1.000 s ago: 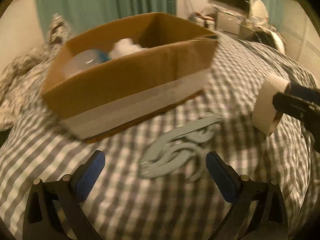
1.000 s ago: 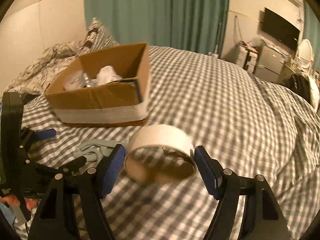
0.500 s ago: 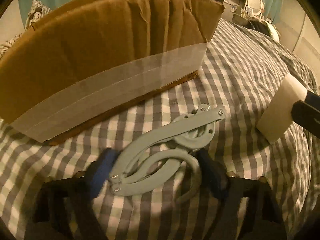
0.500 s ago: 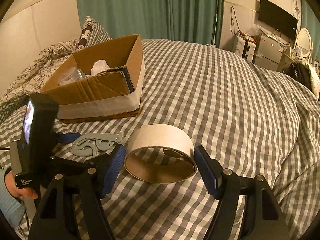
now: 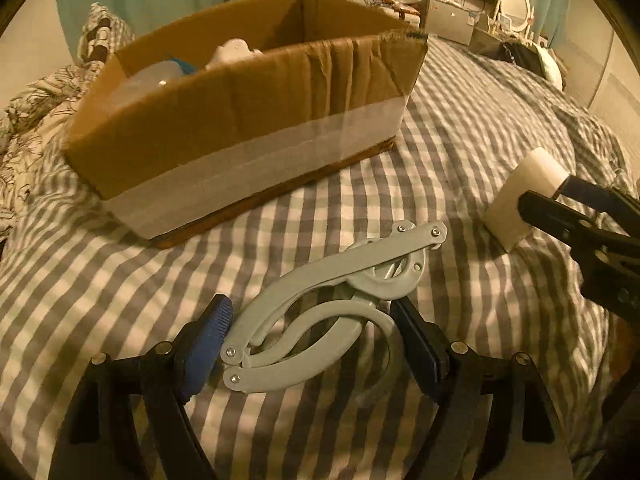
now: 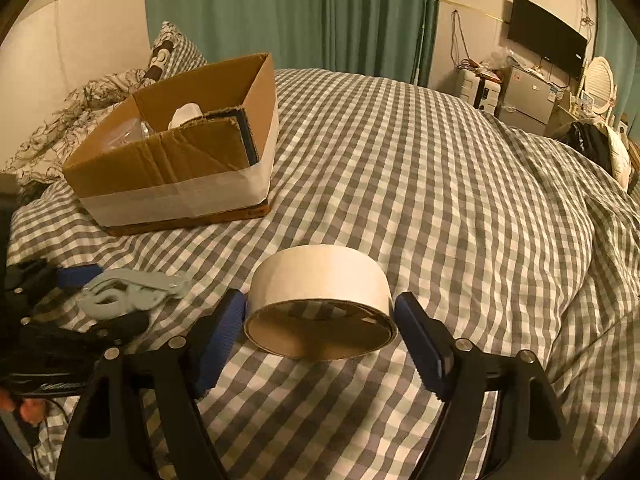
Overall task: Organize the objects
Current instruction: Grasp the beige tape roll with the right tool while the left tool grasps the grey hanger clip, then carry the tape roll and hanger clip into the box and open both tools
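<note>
Grasping is the step in hand, and both grippers are working on it at once beside the open brown cardboard box with a white tape band (image 5: 244,128), which is sitting on the grey-and-white checked bedspread (image 6: 440,184) with a white bundle and a clear plastic thing already inside. Just in front of the box's taped long wall, the left gripper (image 5: 316,340) is straddling the folded pale grey plastic hanger (image 5: 320,300); its jaws have just been closing in and are standing fairly wide, the blue left pad beside the hanger's riveted end and the right pad against its curved hook, though a firm pinch is not yet evident. Off to the right of the box's near corner, the right gripper (image 6: 320,332) is bracketing the wide roll of white tape on a brown cardboard core (image 6: 320,300), which is resting on the bedspread; its jaws have just been opening slightly and are standing a little clear of the roll on both sides. Judging from this, the next move is calling for each pair of jaws to close squarely, the hanger being flat and loose-jointed and so likely to twist, then for a lift over the box's rim.
</note>
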`<action>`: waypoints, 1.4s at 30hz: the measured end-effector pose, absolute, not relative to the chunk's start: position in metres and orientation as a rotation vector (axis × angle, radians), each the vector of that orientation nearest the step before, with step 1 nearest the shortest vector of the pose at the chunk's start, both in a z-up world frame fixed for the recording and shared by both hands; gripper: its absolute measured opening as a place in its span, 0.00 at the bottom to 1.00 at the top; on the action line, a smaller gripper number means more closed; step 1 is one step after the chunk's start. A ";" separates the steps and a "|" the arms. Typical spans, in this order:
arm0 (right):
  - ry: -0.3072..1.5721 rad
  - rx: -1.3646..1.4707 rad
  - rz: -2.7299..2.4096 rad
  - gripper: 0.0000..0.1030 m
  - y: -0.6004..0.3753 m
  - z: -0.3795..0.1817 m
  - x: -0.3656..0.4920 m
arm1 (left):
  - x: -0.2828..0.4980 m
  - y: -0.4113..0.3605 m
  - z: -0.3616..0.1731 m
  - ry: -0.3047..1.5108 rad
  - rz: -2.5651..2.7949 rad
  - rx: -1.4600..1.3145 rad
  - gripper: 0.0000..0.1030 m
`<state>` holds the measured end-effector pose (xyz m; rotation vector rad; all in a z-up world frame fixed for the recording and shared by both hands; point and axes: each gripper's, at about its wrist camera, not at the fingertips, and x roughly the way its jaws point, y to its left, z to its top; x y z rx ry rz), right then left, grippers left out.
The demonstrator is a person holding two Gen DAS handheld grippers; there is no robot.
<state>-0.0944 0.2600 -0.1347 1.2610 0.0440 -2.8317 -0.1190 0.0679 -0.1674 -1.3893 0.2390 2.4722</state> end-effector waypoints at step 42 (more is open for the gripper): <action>0.104 0.710 -2.844 0.71 0.159 0.039 -0.186 | -0.242 0.000 0.007 0.028 2.844 -0.972 0.80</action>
